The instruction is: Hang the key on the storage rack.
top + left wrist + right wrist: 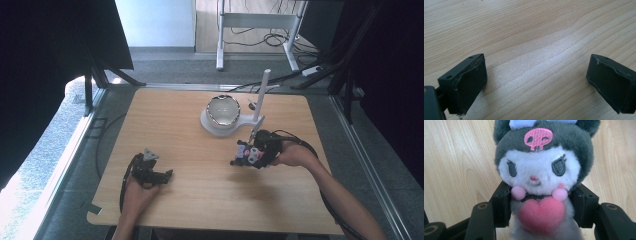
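A small plush toy (537,182) sits clamped between the two black fingers (501,207) of the right gripper (540,207), which press into its body from both sides just below the head. The toy has a white furry face under a dark grey hood with ear shapes at the top corners, a pink embroidered skull on the forehead, dark stitched eyes, a tiny pink nose and mouth, two pale pink pom-poms at the neck and a plump pink heart on its chest. A pale blue bow above the skull is cut off by the upper edge, and the toy's lower body is out of sight below the fingers. In the high view the right gripper (246,156) is held over the wooden worktop (200,200), where the toy (243,151) is only a small blur of pink and lilac at the fingertips. Beyond the fingers stands a white stand with a bowl (223,111); its contents cannot be made out. The left gripper (536,82) rests with fingers (466,82) spread wide, nothing but bare wood between them.
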{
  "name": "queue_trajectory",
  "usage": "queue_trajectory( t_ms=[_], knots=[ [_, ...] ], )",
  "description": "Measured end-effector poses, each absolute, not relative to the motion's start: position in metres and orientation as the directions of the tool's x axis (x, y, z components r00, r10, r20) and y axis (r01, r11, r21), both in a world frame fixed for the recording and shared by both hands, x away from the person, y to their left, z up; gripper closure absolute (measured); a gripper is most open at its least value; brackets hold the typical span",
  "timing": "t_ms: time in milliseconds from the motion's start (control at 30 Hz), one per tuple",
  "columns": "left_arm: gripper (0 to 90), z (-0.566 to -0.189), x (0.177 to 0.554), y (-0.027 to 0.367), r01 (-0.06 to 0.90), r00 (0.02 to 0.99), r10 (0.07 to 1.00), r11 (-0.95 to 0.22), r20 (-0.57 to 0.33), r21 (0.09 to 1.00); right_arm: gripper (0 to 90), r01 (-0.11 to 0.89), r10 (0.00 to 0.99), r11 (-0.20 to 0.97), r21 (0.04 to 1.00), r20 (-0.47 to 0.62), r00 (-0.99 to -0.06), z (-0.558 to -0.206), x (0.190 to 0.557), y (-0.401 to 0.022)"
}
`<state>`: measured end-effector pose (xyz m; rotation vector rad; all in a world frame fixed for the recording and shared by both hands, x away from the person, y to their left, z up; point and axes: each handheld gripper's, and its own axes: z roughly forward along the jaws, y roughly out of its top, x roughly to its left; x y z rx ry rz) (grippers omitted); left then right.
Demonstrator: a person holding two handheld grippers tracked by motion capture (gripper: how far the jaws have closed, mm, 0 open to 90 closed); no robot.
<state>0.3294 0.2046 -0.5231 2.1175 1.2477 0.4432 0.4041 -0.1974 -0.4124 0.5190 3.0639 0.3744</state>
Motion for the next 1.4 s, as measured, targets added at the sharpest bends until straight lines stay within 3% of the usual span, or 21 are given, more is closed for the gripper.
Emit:
queue_trajectory(
  t_ms=[1400],
  knots=[
    [3.0, -0.523, 0.329, 0.204, 0.656, 0.493, 0.87, -0.348, -0.03, 0.67, 42.2, 0.516, 0.546, 0.812, 0.272, -0.041, -0.837, -0.325, 0.455, -0.273]
  ],
)
